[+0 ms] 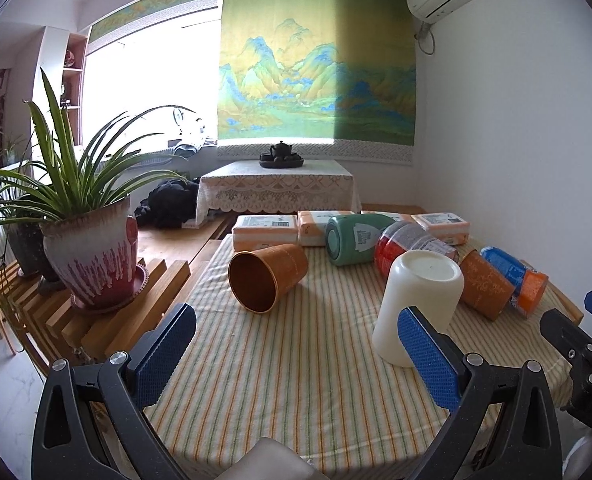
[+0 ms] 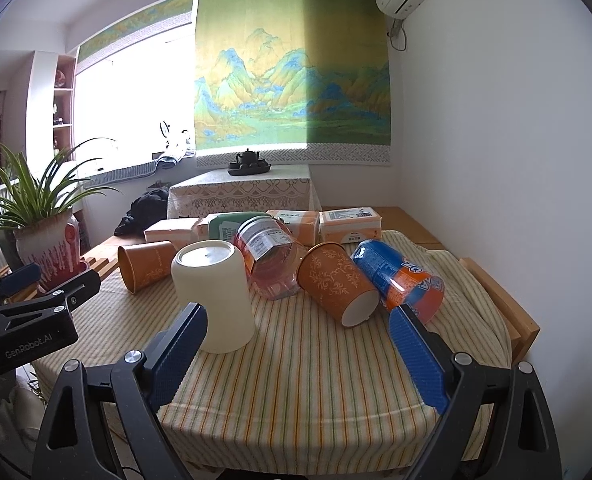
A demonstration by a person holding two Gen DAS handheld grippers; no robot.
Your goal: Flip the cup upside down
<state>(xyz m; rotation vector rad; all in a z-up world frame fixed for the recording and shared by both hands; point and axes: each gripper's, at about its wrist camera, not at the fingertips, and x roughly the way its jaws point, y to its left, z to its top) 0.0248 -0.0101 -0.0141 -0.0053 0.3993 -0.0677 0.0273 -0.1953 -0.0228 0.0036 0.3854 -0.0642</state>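
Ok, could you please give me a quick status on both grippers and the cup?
Both sets of jaws open, empty. White cup already upside down on the striped cloth. Orange cups and bottles lying close behind.

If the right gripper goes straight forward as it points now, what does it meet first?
Probably the orange cup lying on its side ahead of the open right gripper; the white cup stands left of that line. Depth is unclear.

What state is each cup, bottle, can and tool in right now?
White cup: upside down, base up, on the cloth.
Left orange cup: on its side, mouth toward camera.
Right orange cup: on its side.
Green can: on its side.
Clear bottle: on its side.
Blue-orange can: on its side.
Left tool: open, empty.
Right tool: open, empty.
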